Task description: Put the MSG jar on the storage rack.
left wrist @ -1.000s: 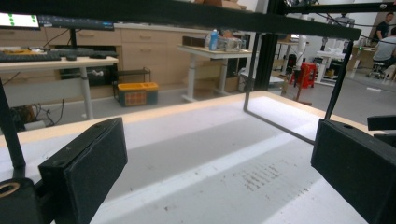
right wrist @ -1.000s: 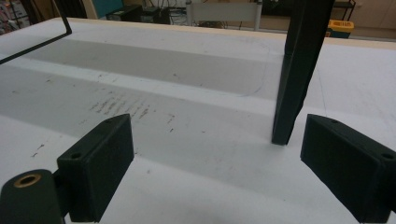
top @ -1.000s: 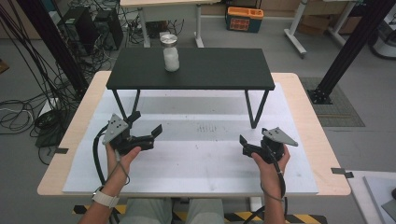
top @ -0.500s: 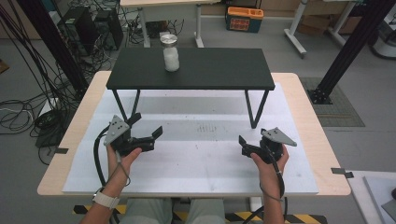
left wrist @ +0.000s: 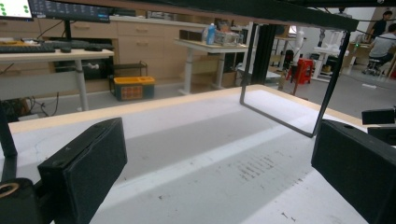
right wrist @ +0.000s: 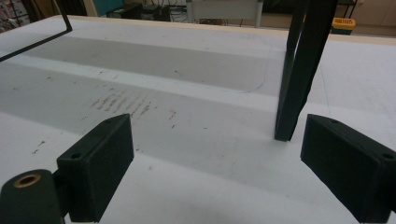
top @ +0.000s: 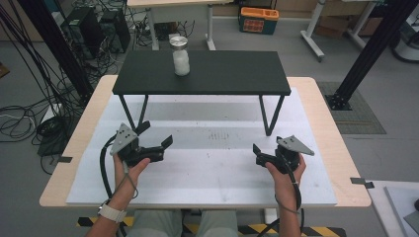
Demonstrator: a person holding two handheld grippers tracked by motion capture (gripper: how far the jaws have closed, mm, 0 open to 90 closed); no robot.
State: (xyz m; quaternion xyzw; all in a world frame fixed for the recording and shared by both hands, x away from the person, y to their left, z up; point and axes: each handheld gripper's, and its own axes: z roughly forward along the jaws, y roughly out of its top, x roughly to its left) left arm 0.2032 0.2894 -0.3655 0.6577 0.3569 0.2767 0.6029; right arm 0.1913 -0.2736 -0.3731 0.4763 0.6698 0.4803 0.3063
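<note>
On the left side, I hold the left gripper low over the white mat, just in front of the left legs of the black shelf. Its jaws stand wide apart and nothing is between them; in the left gripper view I see both black pads with only the marked mat surface in the gap. The cable of this gripper makes a loop down past my left hand, and a watch is on that wrist.

In the middle of the table, the mat shows a patch of small dark scratches. Behind it stands the black shelf on thin metal legs. On top of the shelf, toward its left half and near the back edge, stands the glass jar upright, with a metal lid and something white inside. It is well apart from both grippers.

On the right side, the right gripper is also low over the mat, with my right hand behind it. In the right gripper view its jaws are open wide and empty, and the right leg of the shelf stands just beyond them, nearer to the right jaw.
</note>
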